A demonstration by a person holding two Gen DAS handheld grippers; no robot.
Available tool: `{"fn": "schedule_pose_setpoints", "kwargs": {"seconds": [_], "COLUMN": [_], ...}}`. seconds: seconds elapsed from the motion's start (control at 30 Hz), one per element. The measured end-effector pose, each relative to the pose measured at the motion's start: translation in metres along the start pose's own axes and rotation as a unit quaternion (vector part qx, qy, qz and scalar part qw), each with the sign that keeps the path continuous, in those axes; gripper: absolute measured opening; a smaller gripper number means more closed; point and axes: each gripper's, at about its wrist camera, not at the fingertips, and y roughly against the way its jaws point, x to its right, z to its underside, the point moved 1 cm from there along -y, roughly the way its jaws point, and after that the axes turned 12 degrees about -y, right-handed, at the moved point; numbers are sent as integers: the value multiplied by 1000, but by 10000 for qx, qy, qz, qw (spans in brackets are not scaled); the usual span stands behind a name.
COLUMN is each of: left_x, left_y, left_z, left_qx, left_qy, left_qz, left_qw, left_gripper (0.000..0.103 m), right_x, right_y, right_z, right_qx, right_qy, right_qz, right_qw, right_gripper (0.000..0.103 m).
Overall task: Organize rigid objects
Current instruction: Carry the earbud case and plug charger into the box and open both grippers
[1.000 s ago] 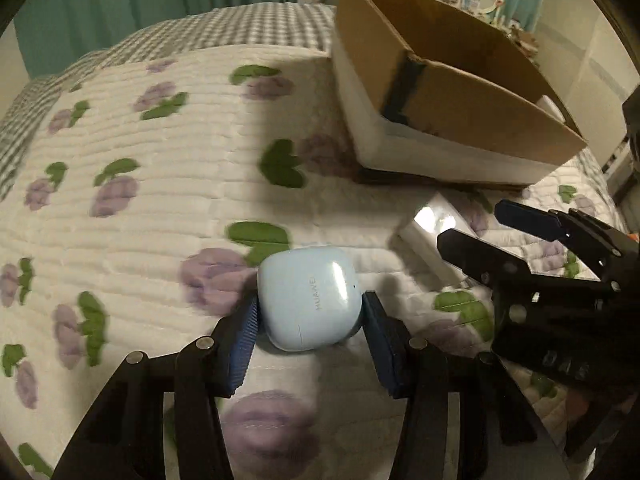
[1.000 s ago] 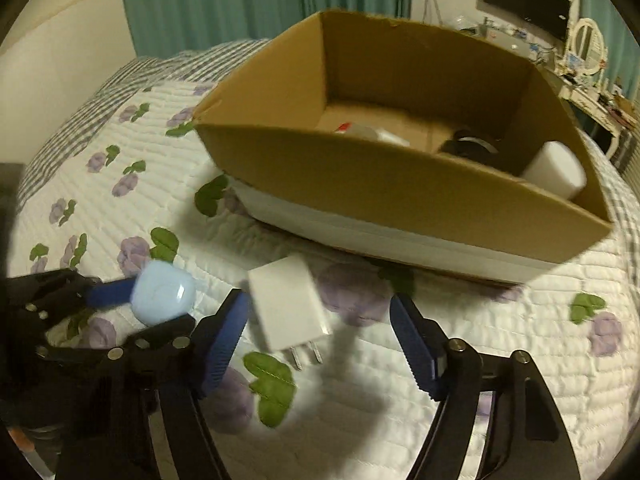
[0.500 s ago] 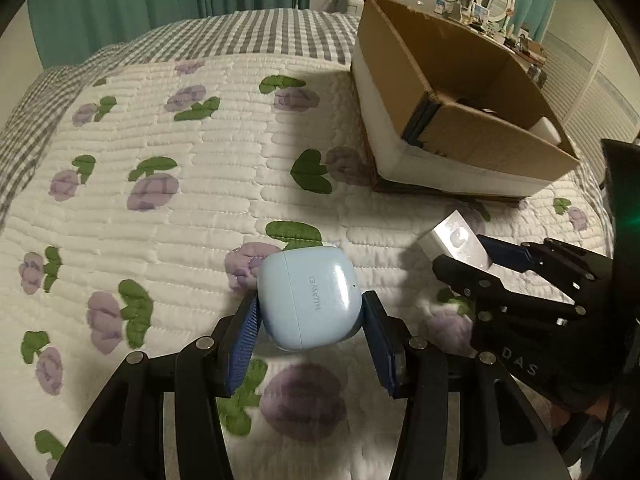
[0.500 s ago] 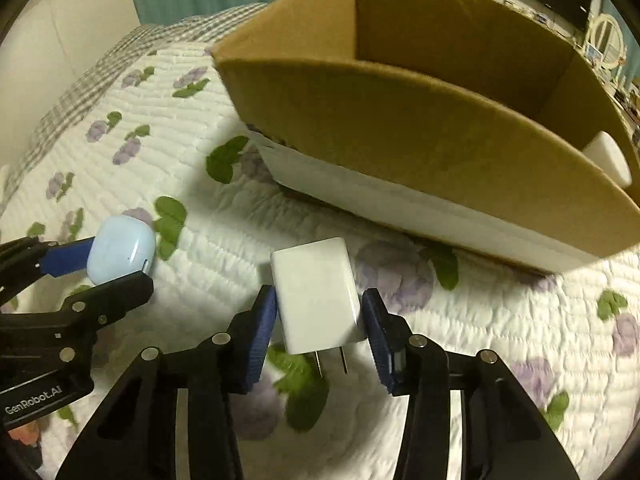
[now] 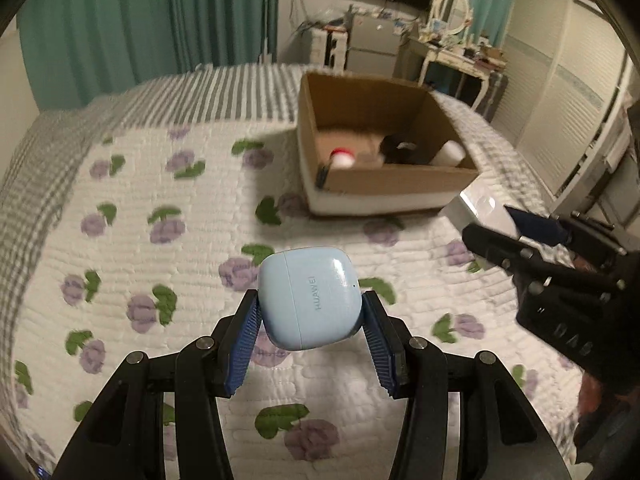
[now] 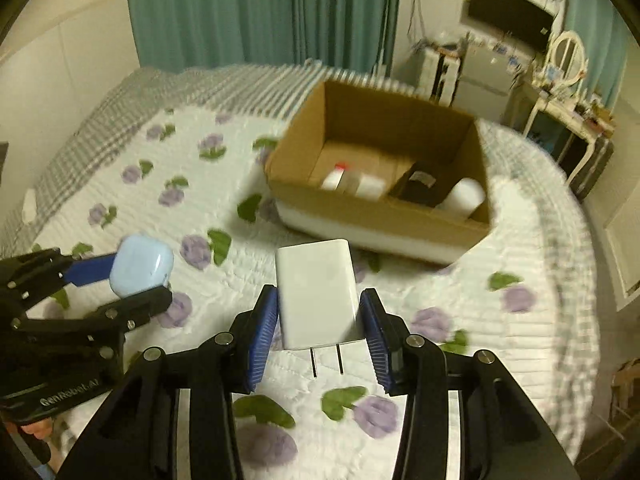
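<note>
My left jaws [image 5: 310, 320] clench the earbud case [image 5: 310, 298], my right jaws [image 6: 318, 326] the charger [image 6: 318, 292]. Smooth shells could slip before reaching the box [image 6: 376, 204]; they might collide over it.

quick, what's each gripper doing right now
Left gripper: closed on the blue earbud case, lifted off the quilt.
Right gripper: closed on the white charger plug, prongs facing the camera.

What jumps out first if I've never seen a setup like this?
Two objects held above a flowered quilt: a pale blue earbud case clamped in the left gripper, a white charger in the right gripper. Beyond them sits an open cardboard box with several items inside.
</note>
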Motion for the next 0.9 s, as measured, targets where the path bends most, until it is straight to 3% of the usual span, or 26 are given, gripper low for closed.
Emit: {"fn": "schedule_pose_setpoints", "kwargs": {"seconds": [0.2,0.47,0.7,0.9], "left_x": [10,10,17,14], "left_y": [48,62,11,-62], "left_z": [-42,-109,-163,-186], "left_qx": [530,1040,1200,939], "left_qy": [-321,-704,-1047,-1091], "left_qz": [11,-77,-115,-41], "left_qw": [9981,9920,9872,9896], "left_gripper": [51,51,52,52], "right_x": [0,14,36,66], "right_y": [62,86,45,-16], "right_z": [-35,-88,-133,-167], "right_qx": [569,1035,1003,839], "right_qy": [79,-46,-171,-372], "right_qz": [92,68,-36,69], "right_qw": [9983,9946,9948,9958], "right_gripper": [42,42,42,42]}}
